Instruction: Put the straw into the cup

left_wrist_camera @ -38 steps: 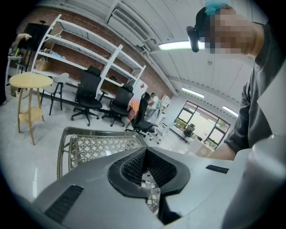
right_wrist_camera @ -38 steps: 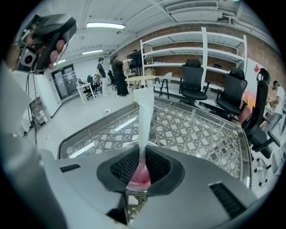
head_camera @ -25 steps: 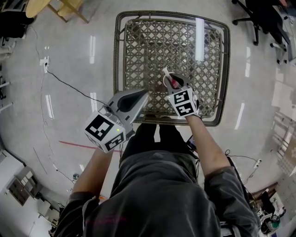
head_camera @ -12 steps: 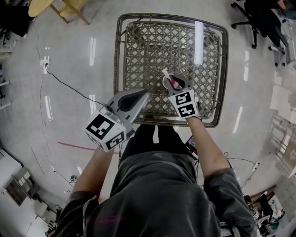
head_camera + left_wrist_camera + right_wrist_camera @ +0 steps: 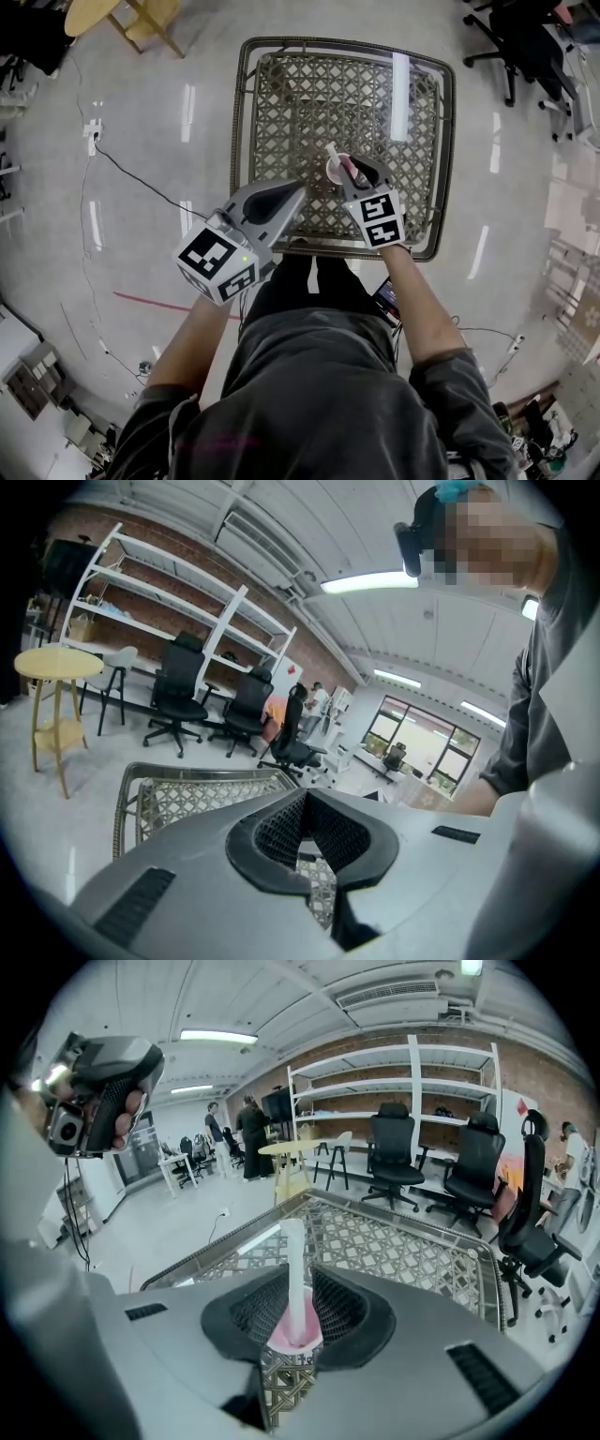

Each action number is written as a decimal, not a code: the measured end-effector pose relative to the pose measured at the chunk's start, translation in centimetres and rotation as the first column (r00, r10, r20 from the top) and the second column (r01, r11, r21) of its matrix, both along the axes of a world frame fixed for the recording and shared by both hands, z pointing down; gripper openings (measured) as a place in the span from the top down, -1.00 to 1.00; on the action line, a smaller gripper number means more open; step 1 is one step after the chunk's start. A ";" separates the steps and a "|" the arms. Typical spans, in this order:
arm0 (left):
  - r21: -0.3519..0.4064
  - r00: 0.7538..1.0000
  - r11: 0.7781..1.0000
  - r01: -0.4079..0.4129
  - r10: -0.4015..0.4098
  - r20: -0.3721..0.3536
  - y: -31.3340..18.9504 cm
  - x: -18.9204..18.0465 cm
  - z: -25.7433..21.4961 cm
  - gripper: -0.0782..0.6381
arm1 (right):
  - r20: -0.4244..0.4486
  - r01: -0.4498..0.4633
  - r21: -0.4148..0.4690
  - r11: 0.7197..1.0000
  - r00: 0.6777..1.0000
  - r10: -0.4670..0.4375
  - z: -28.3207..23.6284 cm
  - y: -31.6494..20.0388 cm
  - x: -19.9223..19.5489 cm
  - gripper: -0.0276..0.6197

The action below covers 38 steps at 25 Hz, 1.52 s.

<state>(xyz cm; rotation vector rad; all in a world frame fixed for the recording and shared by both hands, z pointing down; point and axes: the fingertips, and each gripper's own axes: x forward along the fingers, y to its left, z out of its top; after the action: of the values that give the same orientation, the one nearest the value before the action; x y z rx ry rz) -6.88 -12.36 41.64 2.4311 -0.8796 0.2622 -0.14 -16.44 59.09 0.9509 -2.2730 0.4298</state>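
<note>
A small pink cup [image 5: 339,170] stands on the woven, glass-topped table [image 5: 281,94], near its front right part. A white straw [image 5: 332,152] sticks up out of the cup, leaning a little to the far left. My right gripper [image 5: 352,172] is shut on the cup. In the right gripper view the cup [image 5: 292,1333] sits between the dark pads and the straw [image 5: 294,1260] rises from it. My left gripper [image 5: 298,190] hovers over the table's front edge, left of the cup, shut and holding nothing. In its own view the left gripper [image 5: 305,799] has its tips together.
The table's metal rim [image 5: 240,112] frames the lattice top. Black office chairs [image 5: 525,37] stand at the far right and a wooden stool [image 5: 94,14] at the far left. A cable [image 5: 141,173] runs across the floor to the left.
Little has changed. The right gripper with the cup and straw has drifted slightly farther from the table's front edge. The left gripper has stayed where it was.
</note>
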 end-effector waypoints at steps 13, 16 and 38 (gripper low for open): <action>0.043 1.000 0.999 -0.001 0.001 0.001 0.6 0.9 -2.0 0.75 | 0.068 -0.023 0.064 0.998 0.998 0.019 -5.2 0.5 0.8 0.77; 0.051 1.000 0.999 -0.002 0.002 0.003 0.7 1.0 -2.5 0.75 | 0.091 -0.026 0.088 0.996 0.996 0.018 -6.9 0.5 0.7 0.77; 0.138 1.000 0.990 -0.011 0.008 0.022 0.4 1.4 -5.9 0.75 | 0.200 -0.048 0.241 0.969 0.980 -0.001 -17.2 0.6 0.7 0.77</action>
<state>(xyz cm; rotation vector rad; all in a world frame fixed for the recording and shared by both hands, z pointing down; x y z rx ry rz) -5.48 -11.96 35.77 2.5645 -0.9241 0.2385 0.52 -15.83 41.93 1.0998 -2.5421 0.2671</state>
